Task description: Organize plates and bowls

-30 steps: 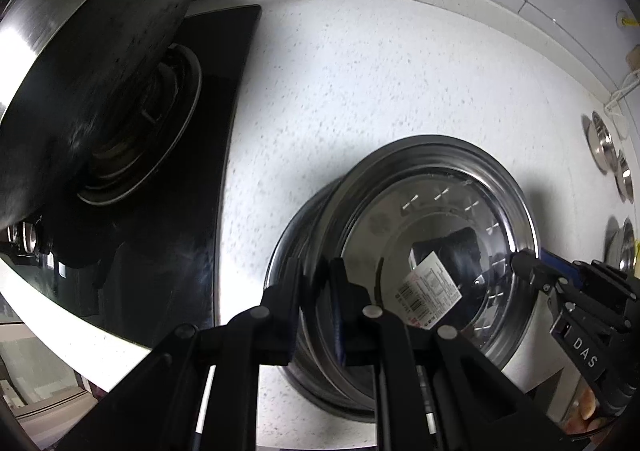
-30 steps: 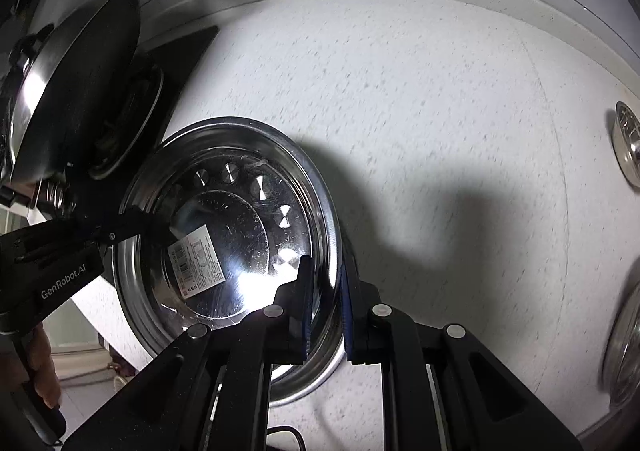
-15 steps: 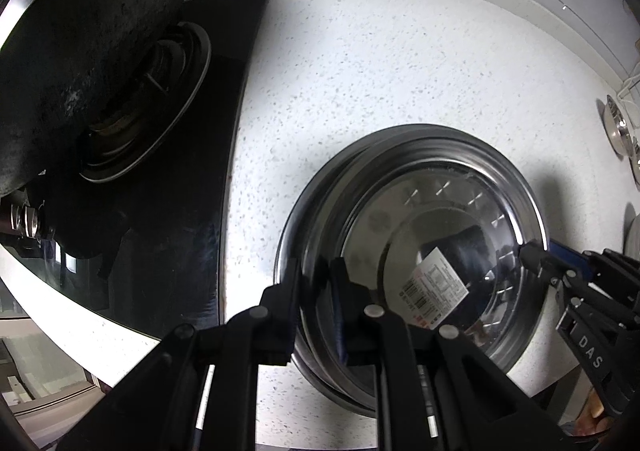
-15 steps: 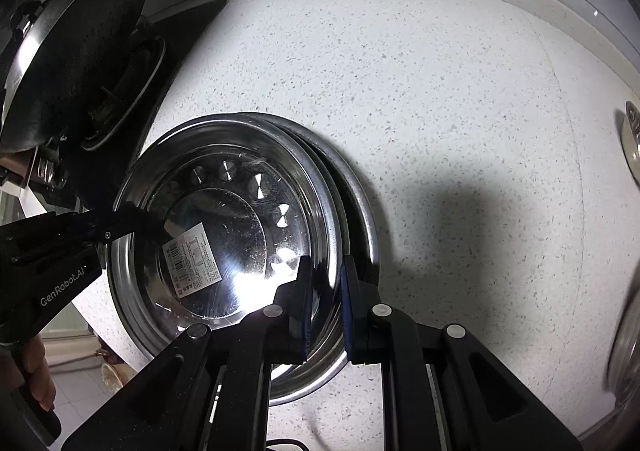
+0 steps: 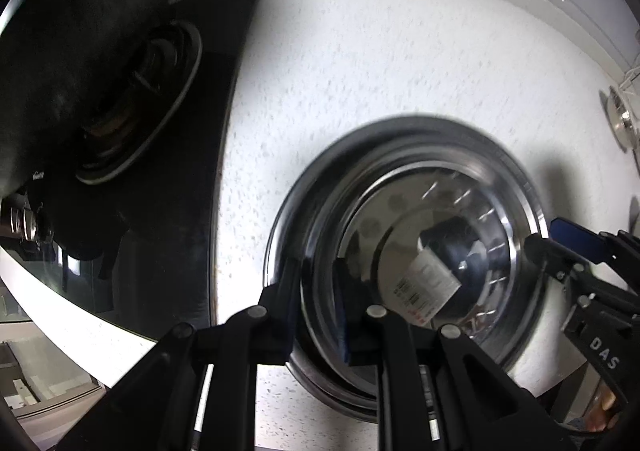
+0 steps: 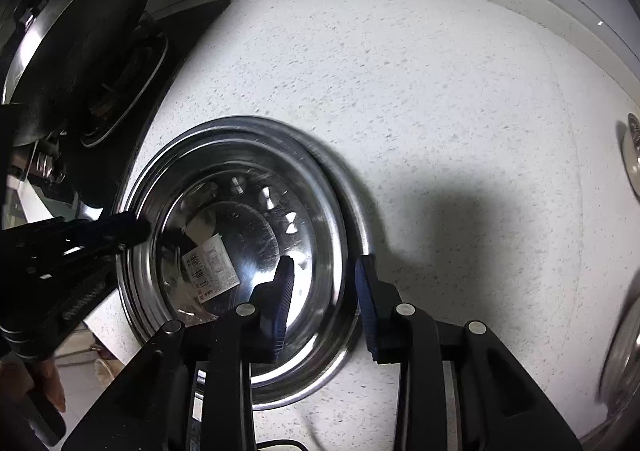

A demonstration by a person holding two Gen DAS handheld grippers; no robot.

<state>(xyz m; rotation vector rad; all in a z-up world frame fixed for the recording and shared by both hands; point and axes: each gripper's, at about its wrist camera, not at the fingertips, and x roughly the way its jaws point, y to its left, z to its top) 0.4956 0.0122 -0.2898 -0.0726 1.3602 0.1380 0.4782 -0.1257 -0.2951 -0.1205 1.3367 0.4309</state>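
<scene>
A shiny steel bowl with a paper label inside (image 5: 432,283) (image 6: 224,251) sits nested in another steel dish (image 5: 292,203) (image 6: 356,227) on the white speckled counter. My left gripper (image 5: 316,291) straddles the bowl's left rim with its jaws slightly apart. My right gripper (image 6: 324,291) is open, its fingers on either side of the bowl's right rim, and also shows in the left wrist view (image 5: 560,247). The left gripper shows in the right wrist view (image 6: 124,231).
A black stove with a burner (image 5: 140,103) (image 6: 120,91) and a large dark wok (image 5: 80,11) (image 6: 72,43) lie at the left. Small steel dishes (image 5: 618,119) (image 6: 634,155) sit at the far right. Another steel bowl (image 6: 616,363) is at the near right.
Both grippers lowered the bowl into the dish underneath. The right gripper's jaws opened off the rim; the left jaws widened a little.
</scene>
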